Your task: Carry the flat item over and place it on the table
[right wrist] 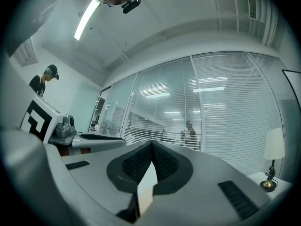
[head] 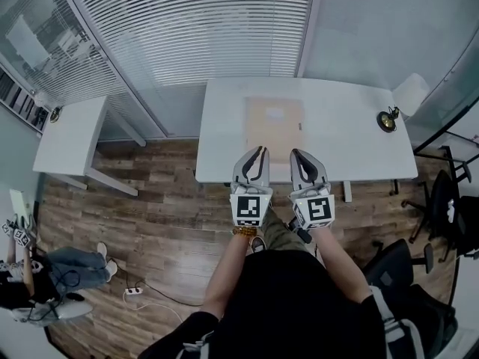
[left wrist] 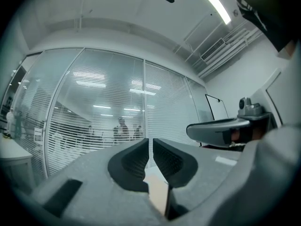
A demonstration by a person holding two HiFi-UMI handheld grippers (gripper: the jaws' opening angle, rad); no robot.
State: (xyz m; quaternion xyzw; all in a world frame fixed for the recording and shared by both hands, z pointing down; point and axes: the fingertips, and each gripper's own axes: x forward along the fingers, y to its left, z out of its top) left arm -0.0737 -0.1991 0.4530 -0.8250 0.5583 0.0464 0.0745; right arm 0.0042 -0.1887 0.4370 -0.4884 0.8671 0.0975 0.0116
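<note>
A flat tan item point(head: 274, 124) lies face up on the white table point(head: 352, 137), near its front edge. My left gripper point(head: 260, 150) and right gripper point(head: 294, 152) hang side by side over that front edge, tips pointing at the item's near side. Both are shut. In the left gripper view the dark pads point(left wrist: 136, 161) of the gripper point(left wrist: 150, 147) meet with only a thin slit between them, and nothing is pinched. In the right gripper view the gripper point(right wrist: 151, 147) has its pads point(right wrist: 162, 164) touching, also on nothing. A pale and tan strip shows below each pair of jaws.
A small brass-coloured lamp point(head: 387, 120) stands at the table's right end, beside a white chair point(head: 410, 94). A second white table point(head: 71, 137) is at the left. A seated person point(head: 45, 275) and a power strip point(head: 133, 291) are at lower left. Black office chairs point(head: 408, 264) stand at the right, and a glass wall with blinds point(head: 194, 28) is behind.
</note>
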